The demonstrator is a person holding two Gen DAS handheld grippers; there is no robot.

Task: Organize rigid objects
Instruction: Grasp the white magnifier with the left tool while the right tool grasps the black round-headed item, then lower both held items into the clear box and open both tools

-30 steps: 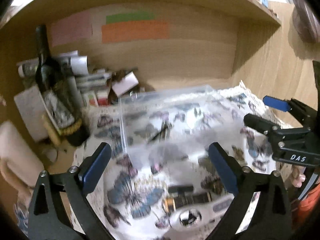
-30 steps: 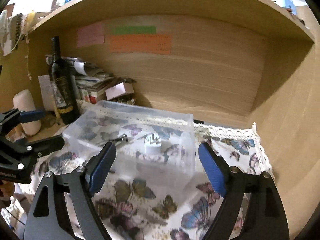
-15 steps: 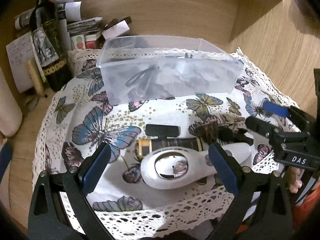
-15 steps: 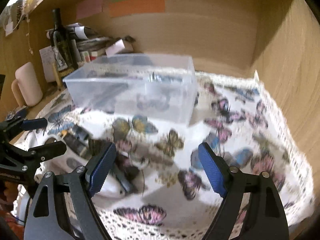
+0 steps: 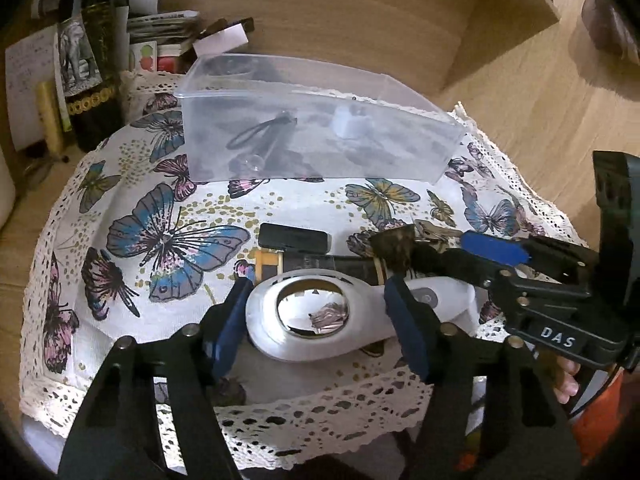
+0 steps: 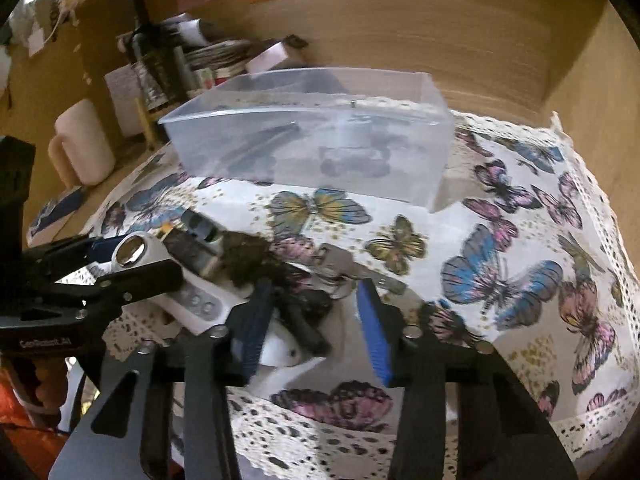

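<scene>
A clear plastic box (image 5: 320, 136) stands at the back of the butterfly cloth and holds a black item and a white plug; it also shows in the right wrist view (image 6: 312, 140). A white handheld device with a round mirror-like head (image 5: 312, 316) lies near the front edge, among a black block (image 5: 294, 238), a dark cylinder (image 5: 320, 266), a pine cone (image 5: 394, 250) and keys (image 6: 344, 268). My left gripper (image 5: 320, 320) is open, its fingers on either side of the white device's head. My right gripper (image 6: 312, 320) is open over the device's handle and the dark clutter.
A wine bottle (image 5: 90, 68), stacked books and papers (image 5: 168, 36) and a cream mug (image 6: 80, 144) stand at the back left. Wooden walls (image 5: 520, 80) close in the back and right. The cloth's lace edge (image 5: 280, 412) hangs over the front.
Both grippers have dropped and tilted down from the box toward the pile at the front. Their fingers have narrowed; the left now straddles the white device's head.
</scene>
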